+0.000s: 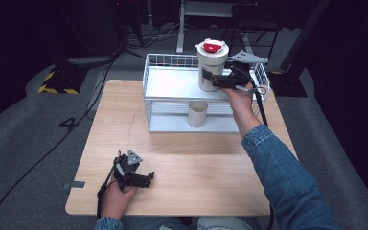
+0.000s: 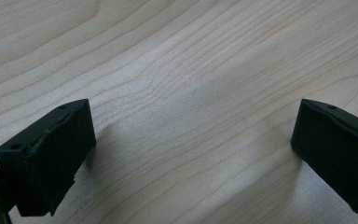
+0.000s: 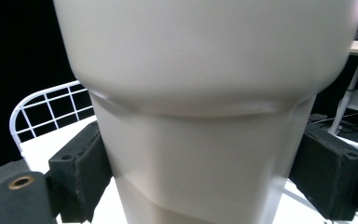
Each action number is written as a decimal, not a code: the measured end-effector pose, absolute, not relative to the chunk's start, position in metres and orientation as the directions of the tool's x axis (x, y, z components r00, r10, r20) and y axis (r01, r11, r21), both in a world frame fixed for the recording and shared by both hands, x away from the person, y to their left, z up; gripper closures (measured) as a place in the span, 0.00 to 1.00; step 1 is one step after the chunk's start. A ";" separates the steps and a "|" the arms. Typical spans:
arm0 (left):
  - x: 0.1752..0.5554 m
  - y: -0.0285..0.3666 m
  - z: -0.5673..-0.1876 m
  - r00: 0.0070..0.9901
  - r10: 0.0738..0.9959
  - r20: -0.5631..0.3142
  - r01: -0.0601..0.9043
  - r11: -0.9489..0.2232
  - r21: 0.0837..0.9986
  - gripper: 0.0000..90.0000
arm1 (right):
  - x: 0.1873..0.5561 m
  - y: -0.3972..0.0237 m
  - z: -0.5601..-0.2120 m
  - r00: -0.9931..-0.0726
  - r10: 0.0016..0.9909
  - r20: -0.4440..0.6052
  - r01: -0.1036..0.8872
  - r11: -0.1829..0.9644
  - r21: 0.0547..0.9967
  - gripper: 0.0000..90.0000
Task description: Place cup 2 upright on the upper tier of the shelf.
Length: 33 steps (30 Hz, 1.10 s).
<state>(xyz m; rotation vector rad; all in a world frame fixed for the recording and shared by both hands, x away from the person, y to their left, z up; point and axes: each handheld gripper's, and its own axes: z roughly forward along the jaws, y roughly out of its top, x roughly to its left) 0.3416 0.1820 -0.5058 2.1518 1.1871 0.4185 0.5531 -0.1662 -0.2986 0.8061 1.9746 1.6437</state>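
A white canister (image 1: pixel 212 62) with a red-centred lid stands upright on the top shelf of a white wire rack (image 1: pixel 172 84). My right gripper (image 1: pixel 215 80) is shut on the canister's lower body from the right. In the right gripper view the canister (image 3: pixel 205 116) sits between both black pads (image 3: pixel 81 168), which touch its sides. My left gripper (image 1: pixel 146 179) lies low over the wooden table (image 1: pixel 191 163) near the front left. It is open, with bare wood between its jaws (image 2: pixel 193 154).
A white cup (image 1: pixel 197 114) stands on the rack's lower shelf, below the canister. Wire walls (image 3: pixel 42 109) rim the top shelf. Grey floor, cables and a desk frame lie beyond the table's far edge.
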 end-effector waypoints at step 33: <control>0.342 0.182 -0.506 0.543 0.839 -0.031 0.638 -0.389 0.664 0.00 | 0.547 -0.174 -0.299 -0.732 0.679 0.049 0.154 0.095 0.983 0.07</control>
